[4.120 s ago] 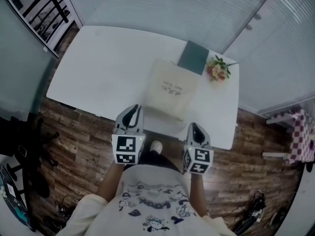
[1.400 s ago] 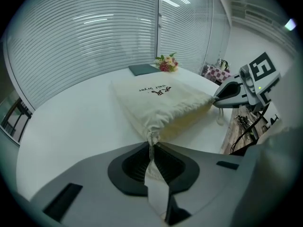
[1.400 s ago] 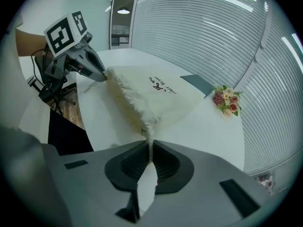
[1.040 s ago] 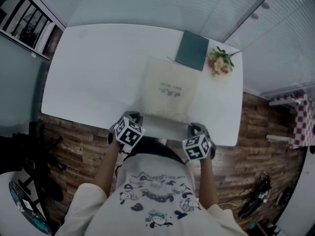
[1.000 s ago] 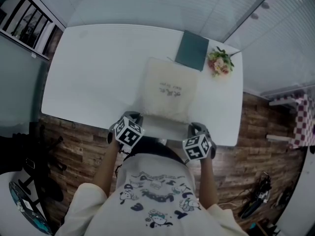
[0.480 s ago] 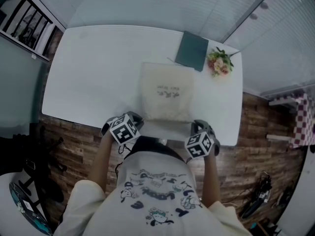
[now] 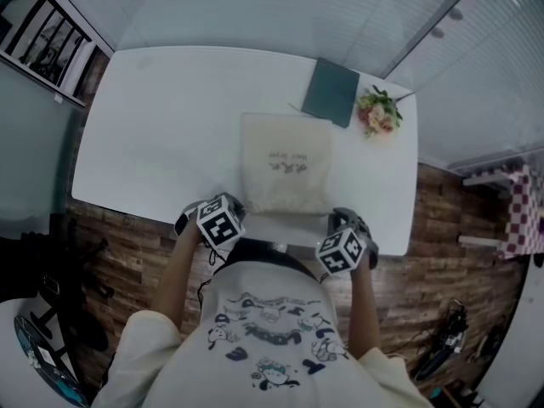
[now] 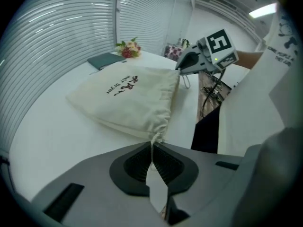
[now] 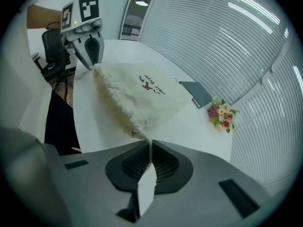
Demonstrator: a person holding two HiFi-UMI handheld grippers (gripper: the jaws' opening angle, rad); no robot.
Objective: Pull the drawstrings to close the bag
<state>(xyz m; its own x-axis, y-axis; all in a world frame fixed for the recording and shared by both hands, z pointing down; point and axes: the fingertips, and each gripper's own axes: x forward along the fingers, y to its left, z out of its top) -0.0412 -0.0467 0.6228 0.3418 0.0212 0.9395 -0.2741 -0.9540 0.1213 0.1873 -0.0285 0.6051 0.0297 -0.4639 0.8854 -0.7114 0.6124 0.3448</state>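
Note:
A cream drawstring bag (image 7: 285,172) with dark print lies flat on the white table (image 7: 161,134), its gathered mouth toward the near edge. My left gripper (image 8: 152,148) is shut on the drawstring (image 8: 154,137) at the mouth's left corner, where the cloth is puckered. At the other corner my right gripper (image 9: 149,145) is shut on the drawstring (image 9: 146,137), with the bag (image 9: 137,93) stretched between the two. In the head view both grippers (image 7: 219,222) (image 7: 342,249) hang at the table's near edge, fingertips hidden under their marker cubes.
A dark green notebook (image 7: 331,92) and a small bunch of flowers (image 7: 378,116) lie beyond the bag at the far right. The table's near edge runs just under both grippers. A black office chair (image 9: 49,46) stands off the left side.
The bag has slid and squared up toward the left, and its near mouth has drawn narrower. The left gripper has rolled and the two have spread slightly apart.

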